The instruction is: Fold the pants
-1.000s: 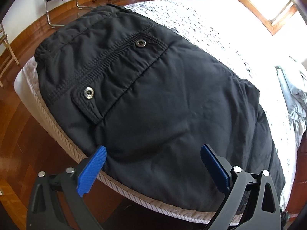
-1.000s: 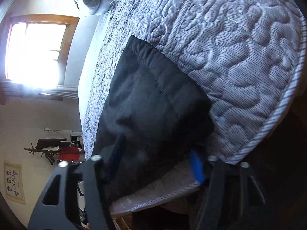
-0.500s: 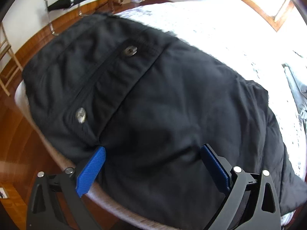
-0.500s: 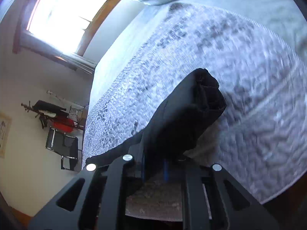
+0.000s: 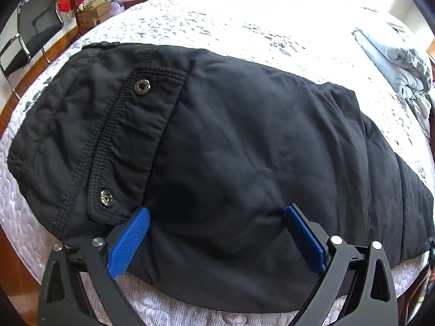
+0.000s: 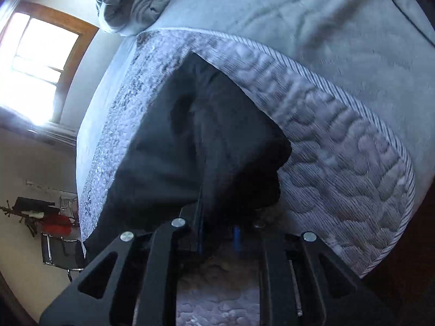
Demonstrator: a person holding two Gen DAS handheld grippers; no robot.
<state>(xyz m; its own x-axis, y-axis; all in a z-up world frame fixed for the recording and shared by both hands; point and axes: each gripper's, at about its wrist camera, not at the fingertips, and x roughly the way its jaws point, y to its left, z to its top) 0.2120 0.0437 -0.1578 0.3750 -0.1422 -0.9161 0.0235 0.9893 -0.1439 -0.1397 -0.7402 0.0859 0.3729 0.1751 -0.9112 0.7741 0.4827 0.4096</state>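
Quilted white bedding covers a bed in a bright bedroom, with a chair on the wood floor beyond and a grey bundle of bedclothes near the far end. Black pants lie across the near part of the bed, seemingly doubled leg over leg, with the waistband and a snap-flap pocket toward the chair side. Over the near edge of the fabric hovers the left gripper, its blue pads spread wide and gripping nothing. In the right wrist view, the right gripper sits at the leg end with dark cloth bunched between its nearly closed pads; its jaws are opening, so the hold looks to be easing and I cannot tell whether the pads still press the cloth. My judgement: the lengthwise fold appears done, while the crosswise fold that brings the leg end toward the waistband is only under way, and smoothing remains
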